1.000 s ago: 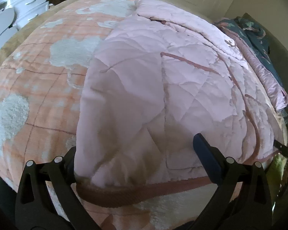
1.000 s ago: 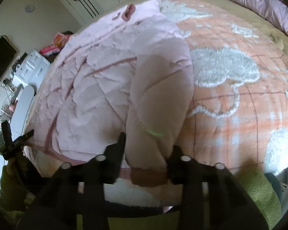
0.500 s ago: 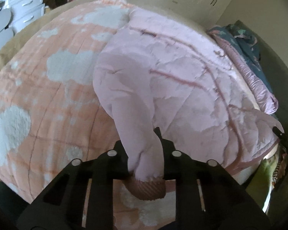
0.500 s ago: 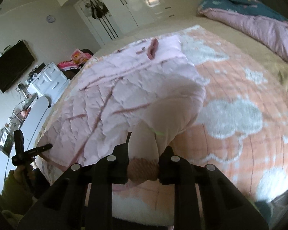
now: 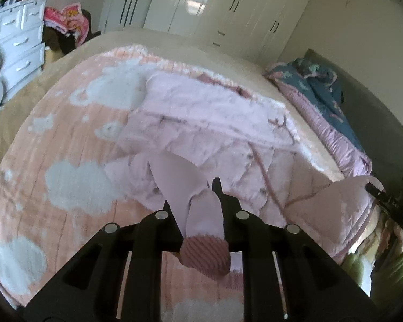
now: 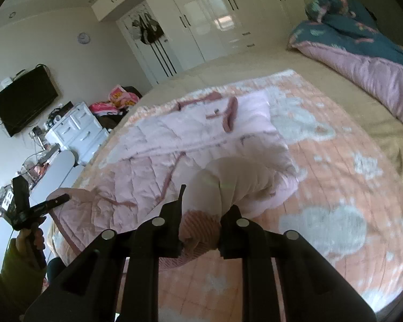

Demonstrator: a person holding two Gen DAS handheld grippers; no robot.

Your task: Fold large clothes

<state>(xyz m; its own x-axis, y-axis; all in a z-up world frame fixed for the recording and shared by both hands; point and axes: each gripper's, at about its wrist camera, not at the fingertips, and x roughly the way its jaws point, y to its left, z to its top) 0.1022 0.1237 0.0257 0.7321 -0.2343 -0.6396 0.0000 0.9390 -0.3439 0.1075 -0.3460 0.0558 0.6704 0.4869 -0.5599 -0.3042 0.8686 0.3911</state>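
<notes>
Now that both bottom corners have come up off the bed [image 5: 115,43], I have my left hand-held gripper [image 5: 201,209] clenched on the ribbed hem of the pink quilted coat [image 5: 209,123], where a second ago it gaped wide. My right hand-held gripper [image 6: 201,214] grasps the other hem corner (bunched). The fold toward the collar can begin, I judge.

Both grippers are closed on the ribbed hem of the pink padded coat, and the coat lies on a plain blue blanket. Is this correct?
Not entirely. The blanket under the pink padded coat is peach-orange with white cloud shapes, as both wrist views show. The rest holds: the left gripper and right gripper each pinch the ribbed hem.
</notes>
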